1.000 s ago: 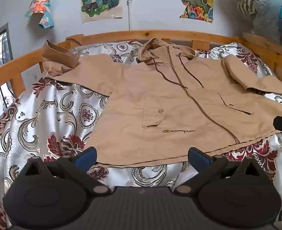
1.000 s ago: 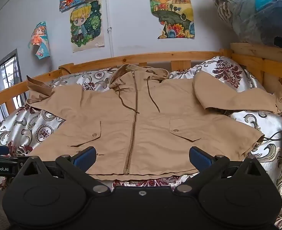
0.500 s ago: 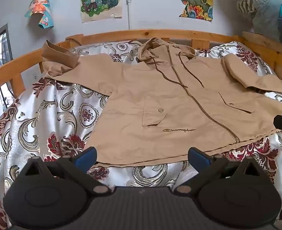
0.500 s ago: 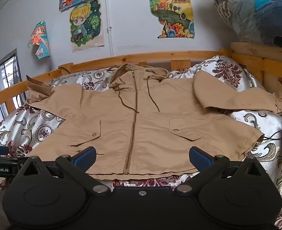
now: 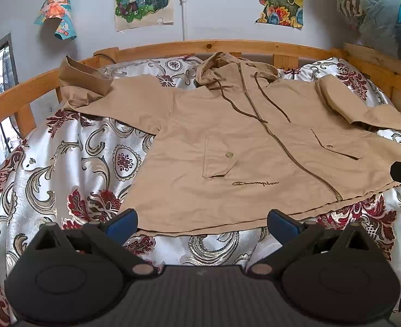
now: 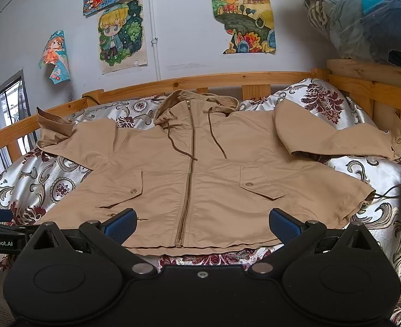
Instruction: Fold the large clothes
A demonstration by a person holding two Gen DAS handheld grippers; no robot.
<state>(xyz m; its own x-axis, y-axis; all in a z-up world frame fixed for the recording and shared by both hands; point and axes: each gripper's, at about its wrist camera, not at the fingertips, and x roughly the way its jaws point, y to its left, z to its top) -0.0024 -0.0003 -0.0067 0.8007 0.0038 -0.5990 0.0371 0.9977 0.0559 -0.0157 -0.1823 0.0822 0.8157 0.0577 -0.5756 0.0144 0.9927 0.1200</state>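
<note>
A tan jacket is spread flat, zipped, on the bed. Both the left tongs and right tongs are held wide near its hem, nothing gripped.

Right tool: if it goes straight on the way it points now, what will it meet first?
Probably the jacket's bottom hem by the zipper end, which lies right ahead between the open fingers of the right tool. Nothing else shows in that line, though depth is hard to judge.
</note>
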